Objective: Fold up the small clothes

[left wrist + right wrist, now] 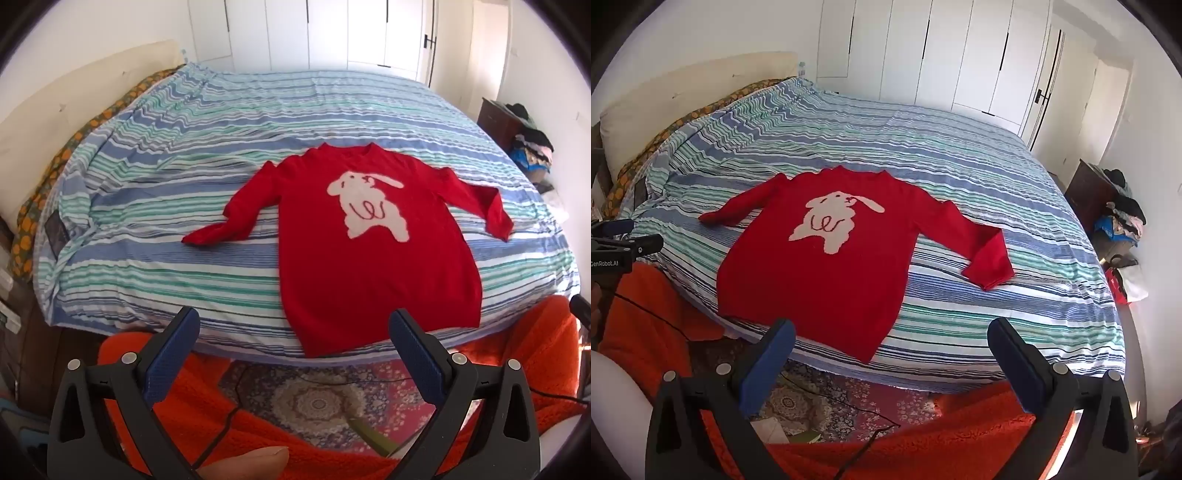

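Note:
A small red sweater [369, 266] with a white rabbit on its chest lies flat and face up on the striped bed [184, 184], hem toward me, both sleeves spread out and bent downward. In the right wrist view the same sweater [820, 273] lies left of centre. My left gripper [295, 321] hovers open just short of the hem, nothing between its blue pads. My right gripper [892, 332] is open too, above the bed's near edge, right of the hem's corner. The left gripper [624, 240] shows at the left edge of the right wrist view.
The bed's near edge runs right below both grippers. Orange fleece clothing [229, 417] and a patterned rug [317, 398] lie below. A dark bedside cabinet [1089, 192] with piled clothes stands at the right. White wardrobe doors [942, 55] line the far wall.

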A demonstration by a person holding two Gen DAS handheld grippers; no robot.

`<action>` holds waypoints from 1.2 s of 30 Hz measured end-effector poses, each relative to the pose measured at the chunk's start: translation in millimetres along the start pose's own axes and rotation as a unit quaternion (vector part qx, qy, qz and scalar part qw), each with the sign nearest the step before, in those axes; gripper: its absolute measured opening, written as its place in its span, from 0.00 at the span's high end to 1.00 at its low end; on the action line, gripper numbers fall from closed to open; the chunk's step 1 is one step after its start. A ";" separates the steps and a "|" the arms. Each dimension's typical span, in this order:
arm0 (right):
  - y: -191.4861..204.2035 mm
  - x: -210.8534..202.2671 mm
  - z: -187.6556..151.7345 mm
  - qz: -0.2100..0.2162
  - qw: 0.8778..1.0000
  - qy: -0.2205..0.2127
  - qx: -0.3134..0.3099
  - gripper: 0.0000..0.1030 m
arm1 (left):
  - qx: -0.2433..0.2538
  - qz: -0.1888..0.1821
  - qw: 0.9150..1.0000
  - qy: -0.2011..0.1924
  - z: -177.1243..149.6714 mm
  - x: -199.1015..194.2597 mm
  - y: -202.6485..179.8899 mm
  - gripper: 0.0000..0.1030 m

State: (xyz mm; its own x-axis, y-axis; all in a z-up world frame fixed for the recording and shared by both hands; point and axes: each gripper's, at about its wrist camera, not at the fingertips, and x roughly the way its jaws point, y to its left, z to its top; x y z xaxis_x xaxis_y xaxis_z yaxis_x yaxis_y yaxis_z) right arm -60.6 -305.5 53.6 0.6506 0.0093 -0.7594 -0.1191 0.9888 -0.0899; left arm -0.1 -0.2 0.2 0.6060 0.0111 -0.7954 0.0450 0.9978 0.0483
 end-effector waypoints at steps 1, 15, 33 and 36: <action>0.2 -0.1 0.2 0.000 1.000 0.001 0.000 0.00 | 0.001 0.000 1.000 -0.002 -0.1 0.0 -0.1 0.01; 7.5 2.8 0.2 -0.006 1.000 -0.001 -0.018 0.00 | 0.005 -0.003 1.000 0.007 -0.3 3.2 8.1 0.01; 10.1 8.0 0.7 -0.006 1.000 0.001 -0.015 0.00 | 0.022 0.003 1.000 0.012 -0.9 9.0 -5.6 0.01; 9.7 9.1 0.0 -0.006 1.000 0.002 -0.013 0.00 | 0.023 0.003 1.000 0.014 -0.4 9.7 -6.3 0.01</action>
State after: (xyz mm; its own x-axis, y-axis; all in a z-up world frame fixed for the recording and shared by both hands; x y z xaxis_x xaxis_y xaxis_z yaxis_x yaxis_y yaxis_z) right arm -55.8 -295.8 45.8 0.6494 -0.0021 -0.7604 -0.1311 0.9847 -0.1148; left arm 5.1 -6.4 -8.1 0.5837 0.0192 -0.8117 0.0780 0.9938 0.0796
